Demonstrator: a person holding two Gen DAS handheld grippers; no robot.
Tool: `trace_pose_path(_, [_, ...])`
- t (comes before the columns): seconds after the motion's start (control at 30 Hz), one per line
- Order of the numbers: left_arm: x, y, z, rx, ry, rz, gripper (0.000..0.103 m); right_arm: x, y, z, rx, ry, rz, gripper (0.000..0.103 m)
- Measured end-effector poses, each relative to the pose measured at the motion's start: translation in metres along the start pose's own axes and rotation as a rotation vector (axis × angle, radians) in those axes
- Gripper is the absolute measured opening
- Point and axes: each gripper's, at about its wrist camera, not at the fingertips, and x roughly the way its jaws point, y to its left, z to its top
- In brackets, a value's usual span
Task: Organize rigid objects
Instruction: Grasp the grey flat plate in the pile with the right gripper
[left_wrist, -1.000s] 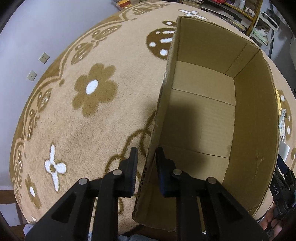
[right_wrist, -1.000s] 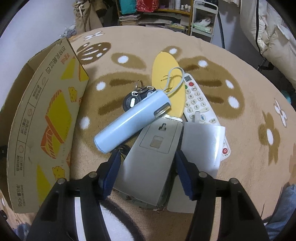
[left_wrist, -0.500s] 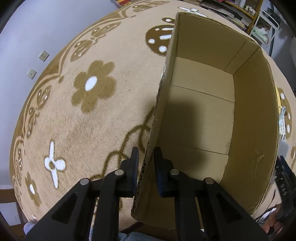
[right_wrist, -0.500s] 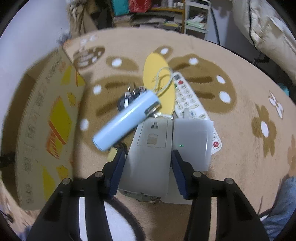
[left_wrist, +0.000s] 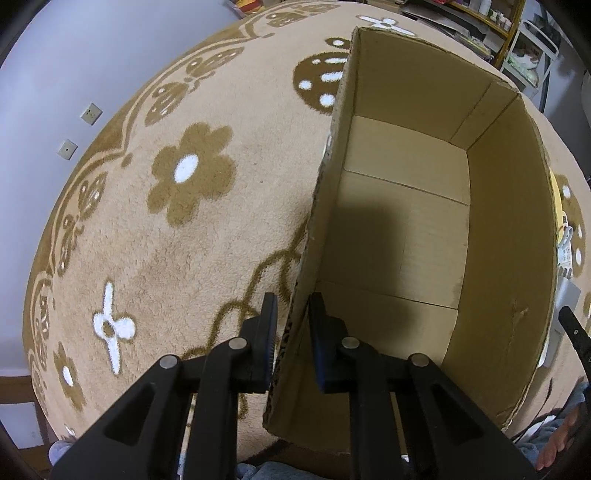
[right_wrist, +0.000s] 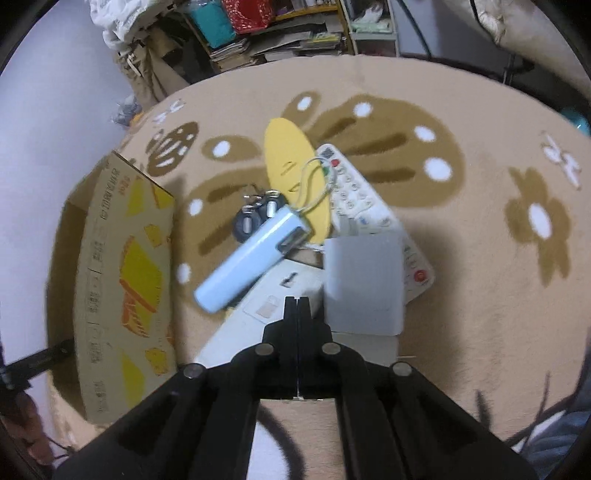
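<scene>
Setup step — left gripper (left_wrist: 291, 328) straddles cardboard box (left_wrist: 406, 229) wall, apart; right gripper (right_wrist: 297, 310) fingers together, empty, over flat grey device (right_wrist: 258, 314) — must reopen to grasp.

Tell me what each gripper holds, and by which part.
The left gripper has its fingers either side of the cardboard box, on the left wall by the near corner; a firm clamp cannot be told. The right gripper is shut, holding nothing.

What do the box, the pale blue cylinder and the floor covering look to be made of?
Box: corrugated cardboard, matte brown, fluting visible along its cut edge. Pale blue cylinder: probably smooth plastic or coated metal with a soft sheen; the blur leaves it open. Floor covering: plush pile carpet, with a fuzzy fibre texture.
</scene>
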Motion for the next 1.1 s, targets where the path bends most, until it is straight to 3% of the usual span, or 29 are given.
trace_pose_path(0.07, [0.000, 0.001, 0.000, -0.005, 0.000, -0.005, 0.017, 0.001, 0.007, -0.001, -0.021, 0.007, 0.011, 0.010])
trace_pose_path(0.13, [-0.001, 0.002, 0.000, -0.007, 0.001, -0.007, 0.017, 0.003, 0.015, -0.002, -0.051, 0.013, 0.005, 0.027])
trace_pose_path(0.2, [-0.001, 0.001, 0.000, -0.006, 0.000, -0.006, 0.017, 0.007, 0.022, -0.004, -0.070, 0.015, -0.017, 0.054])
trace_pose_path(0.27, [-0.001, 0.001, -0.001, -0.007, 0.000, -0.007, 0.017, 0.012, 0.027, -0.004, -0.090, 0.022, -0.040, 0.061])
trace_pose_path(0.47, [0.000, 0.002, -0.001, -0.012, 0.000, -0.010, 0.017, 0.027, 0.039, 0.000, -0.139, 0.035, -0.143, 0.062])
trace_pose_path(0.83, [0.001, 0.001, -0.001, -0.010, -0.001, -0.003, 0.017, 0.041, 0.050, 0.001, -0.195, 0.051, -0.251, 0.069])
trace_pose_path(1.1, [0.000, 0.001, 0.000, -0.014, 0.000, -0.005, 0.017, 0.044, 0.047, -0.002, -0.171, 0.088, -0.230, 0.069])
